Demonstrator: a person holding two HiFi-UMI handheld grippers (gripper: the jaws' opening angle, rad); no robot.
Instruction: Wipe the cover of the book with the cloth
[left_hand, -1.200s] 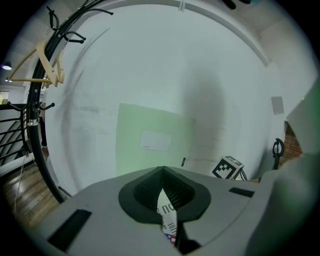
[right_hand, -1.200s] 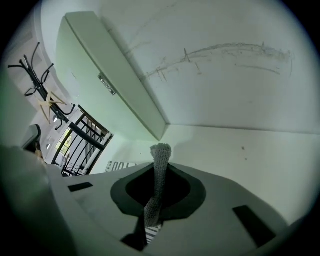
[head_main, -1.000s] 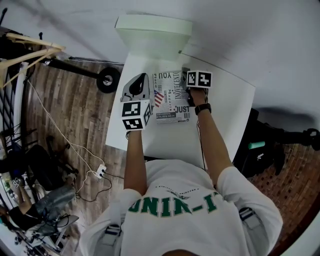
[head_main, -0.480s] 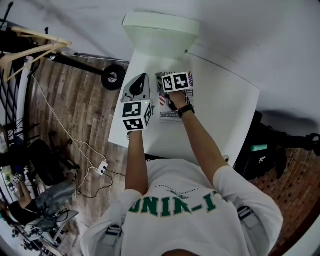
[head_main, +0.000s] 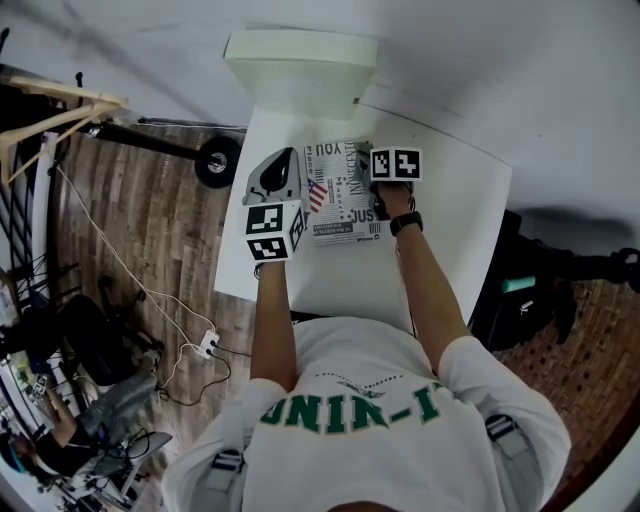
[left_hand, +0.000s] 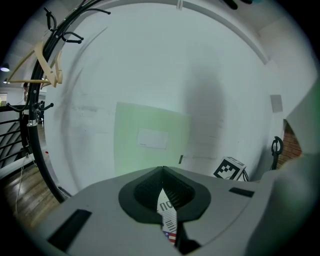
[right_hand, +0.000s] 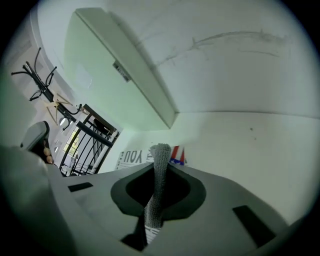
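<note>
A book (head_main: 338, 195) with a black-and-white printed cover and a small flag lies on the white table (head_main: 450, 220). My left gripper (head_main: 284, 160) is at the book's left edge, shut on it; a strip of the book (left_hand: 168, 215) shows between its closed jaws (left_hand: 163, 174). At the cover's far right corner my right gripper (head_main: 366, 165) is shut on a grey knitted cloth (head_main: 357, 168). In the right gripper view the cloth (right_hand: 156, 187) rises from between the jaws (right_hand: 160, 152), with the cover (right_hand: 131, 156) beyond it.
A pale green box (head_main: 300, 60) stands at the table's far end against the white wall. A wheel (head_main: 216, 160), cables and a power strip (head_main: 203, 343) lie on the wood floor at left. Dark gear (head_main: 530, 300) sits at the right of the table.
The right gripper swept the cloth left across the cover, then back to the right side. The left gripper has stayed shut on the book's left edge.
</note>
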